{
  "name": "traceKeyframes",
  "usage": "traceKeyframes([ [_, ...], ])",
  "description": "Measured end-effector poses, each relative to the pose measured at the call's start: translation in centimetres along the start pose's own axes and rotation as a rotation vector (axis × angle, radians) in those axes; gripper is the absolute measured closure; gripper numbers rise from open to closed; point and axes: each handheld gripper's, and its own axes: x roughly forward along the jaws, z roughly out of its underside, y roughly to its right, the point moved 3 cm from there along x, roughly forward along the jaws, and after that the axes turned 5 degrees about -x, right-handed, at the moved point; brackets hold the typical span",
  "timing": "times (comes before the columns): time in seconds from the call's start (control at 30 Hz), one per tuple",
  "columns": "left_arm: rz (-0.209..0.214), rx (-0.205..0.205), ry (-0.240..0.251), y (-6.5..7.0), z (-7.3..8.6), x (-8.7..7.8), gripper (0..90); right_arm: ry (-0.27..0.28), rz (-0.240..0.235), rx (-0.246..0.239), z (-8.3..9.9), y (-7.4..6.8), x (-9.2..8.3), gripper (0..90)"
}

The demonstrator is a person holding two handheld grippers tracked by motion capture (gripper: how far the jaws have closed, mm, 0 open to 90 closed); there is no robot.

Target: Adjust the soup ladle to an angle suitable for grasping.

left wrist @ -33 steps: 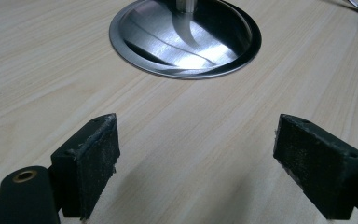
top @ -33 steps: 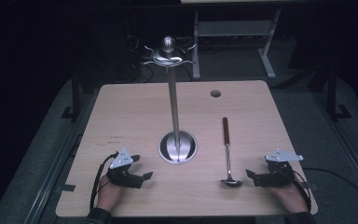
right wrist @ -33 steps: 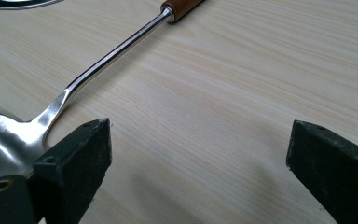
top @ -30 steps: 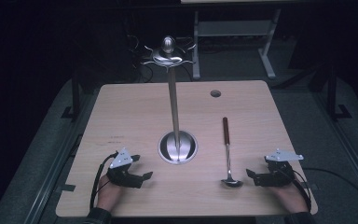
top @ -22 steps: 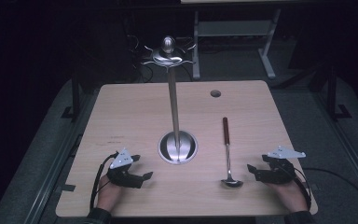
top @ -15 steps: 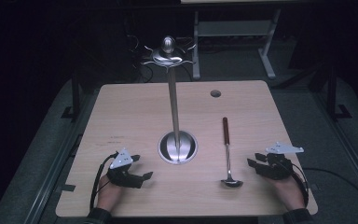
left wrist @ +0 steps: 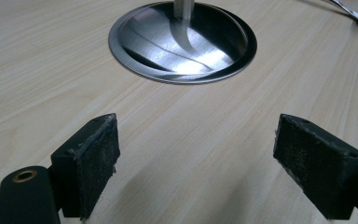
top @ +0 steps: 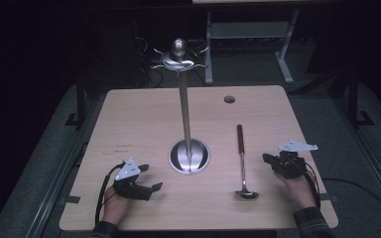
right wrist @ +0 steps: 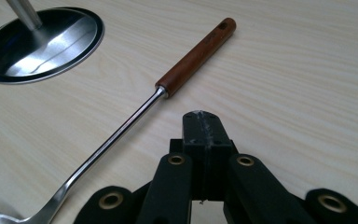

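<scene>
My right tool (right wrist: pixel 200 122), just pinched shut on nothing, sits beside the ladle (right wrist: pixel 135 114); left tool (left wrist: pixel 209 154) gapes wide, idle on the worktop (top: pixel 139 119).

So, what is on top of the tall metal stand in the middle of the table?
The stand carries a shiny rounded knob above a disc with curved hooks. Nothing hangs on the hooks. The dark background hides how many hooks there are behind.
</scene>
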Motion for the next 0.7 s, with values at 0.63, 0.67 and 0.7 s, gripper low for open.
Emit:
traceKeyframes([
  [0.63, -0.008, 0.003, -0.011, 0.0, 0.0, 0.1, 14.2, -0.009, -0.03, 0.019, -3.3, 1.2, 4.9, 89.7],
  [0.67, -0.007, -0.002, -0.007, 0.0, 0.0, 0.1, 14.2, -0.009, -0.03, 0.019, -3.3, 1.2, 4.9, 89.7],
  [0.7, -0.006, -0.006, -0.007, 0.0, 0.0, 0.1, 14.2, -0.027, -0.034, 0.019, -3.4, 1.2, 5.6, 89.7],
])
